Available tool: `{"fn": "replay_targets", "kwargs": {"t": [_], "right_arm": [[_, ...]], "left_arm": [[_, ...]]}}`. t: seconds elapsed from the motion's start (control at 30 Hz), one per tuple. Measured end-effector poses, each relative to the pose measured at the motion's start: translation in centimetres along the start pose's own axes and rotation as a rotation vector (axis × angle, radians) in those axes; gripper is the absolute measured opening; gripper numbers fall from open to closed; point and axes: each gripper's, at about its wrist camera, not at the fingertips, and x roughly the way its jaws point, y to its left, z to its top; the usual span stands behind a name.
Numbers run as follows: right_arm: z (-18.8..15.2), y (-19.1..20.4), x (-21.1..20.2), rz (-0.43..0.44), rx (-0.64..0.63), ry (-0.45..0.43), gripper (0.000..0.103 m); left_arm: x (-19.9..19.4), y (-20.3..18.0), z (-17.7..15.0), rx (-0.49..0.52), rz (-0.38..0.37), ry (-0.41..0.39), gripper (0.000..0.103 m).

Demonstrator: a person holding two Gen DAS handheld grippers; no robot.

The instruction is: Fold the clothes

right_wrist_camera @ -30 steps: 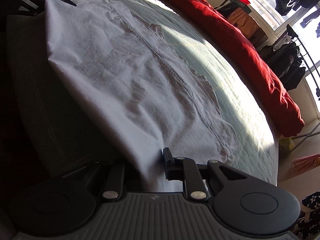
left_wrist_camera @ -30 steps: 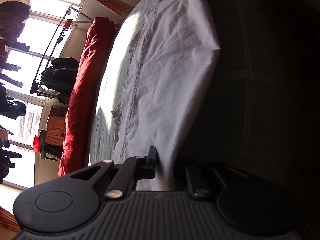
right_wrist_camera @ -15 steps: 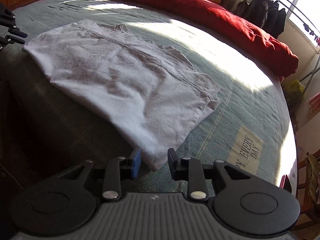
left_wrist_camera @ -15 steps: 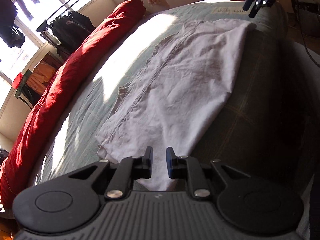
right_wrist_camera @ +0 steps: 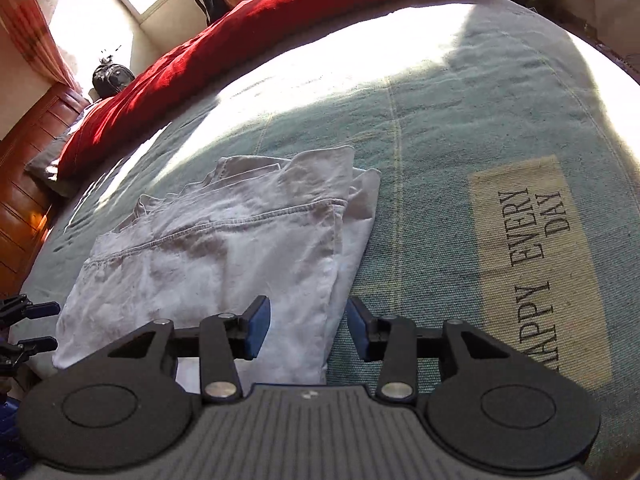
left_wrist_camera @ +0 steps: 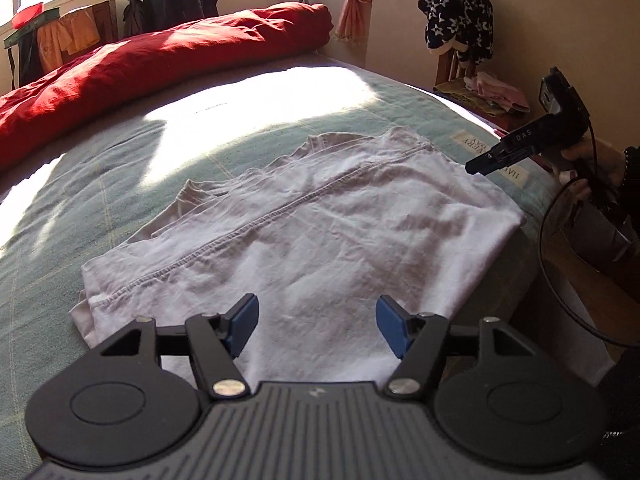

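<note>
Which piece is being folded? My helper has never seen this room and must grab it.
Start at the bed with the green cover. A long red blanket lies rolled along its far side. The piece is the white garment lying flat near the front edge: the only pale, creased cloth there, with a stitched seam across it.

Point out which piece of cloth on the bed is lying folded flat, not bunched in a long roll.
The white garment, spread flat on the green bedspread. The red duvet is rolled along the far edge.

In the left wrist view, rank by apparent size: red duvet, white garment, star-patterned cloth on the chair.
1. white garment
2. red duvet, though it lies farther off, so unsure
3. star-patterned cloth
</note>
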Motion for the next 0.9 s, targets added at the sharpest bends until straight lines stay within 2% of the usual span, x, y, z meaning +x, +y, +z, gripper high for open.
{"fn": "replay_targets", "kwargs": {"t": [0.17,0.23,0.27,0.37,0.43,0.6,0.67,0.77,0.87,0.9], "right_arm": [[0.5,-1.7,2.1,0.109,0.08,-0.002,0.047],[0.7,-1.6,2.4,0.11,0.069,-0.013,0.03],[1.0,-1.5,2.3,0.101,0.053,-0.015,0.018],[1.9,-0.9,2.0,0.067,-0.002,-0.029,0.012],[2.5,-0.6,1.5,0.049,-0.04,-0.035,0.012],[1.8,-0.4,2.0,-0.024,-0.088,0.017,0.022],[1.1,0.1,1.0,-0.033,-0.118,0.005,0.027],[0.0,2.7,-1.4,-0.07,-0.26,-0.041,0.035],[-1.9,6.7,-2.9,-0.078,-0.432,-0.066,0.053],[-2.7,8.1,-3.0,-0.068,-0.48,-0.066,0.054]], "left_arm": [[1.2,0.4,0.2,-0.009,-0.002,0.033,0.072],[1.7,0.6,0.2,-0.012,-0.002,0.049,0.072],[1.9,0.6,0.2,-0.013,-0.002,0.055,0.072],[2.4,0.7,0.1,-0.009,0.0,0.064,0.072],[2.8,0.8,-0.1,-0.019,-0.002,0.072,0.072],[4.4,1.5,-1.7,-0.06,0.012,0.145,0.074],[4.2,1.4,-2.2,-0.051,0.021,0.154,0.074],[2.8,1.6,-1.7,-0.092,0.024,0.139,0.074],[1.6,2.1,-1.2,-0.159,0.01,0.112,0.076],[1.4,2.0,-1.3,-0.173,0.017,0.114,0.077]]}}
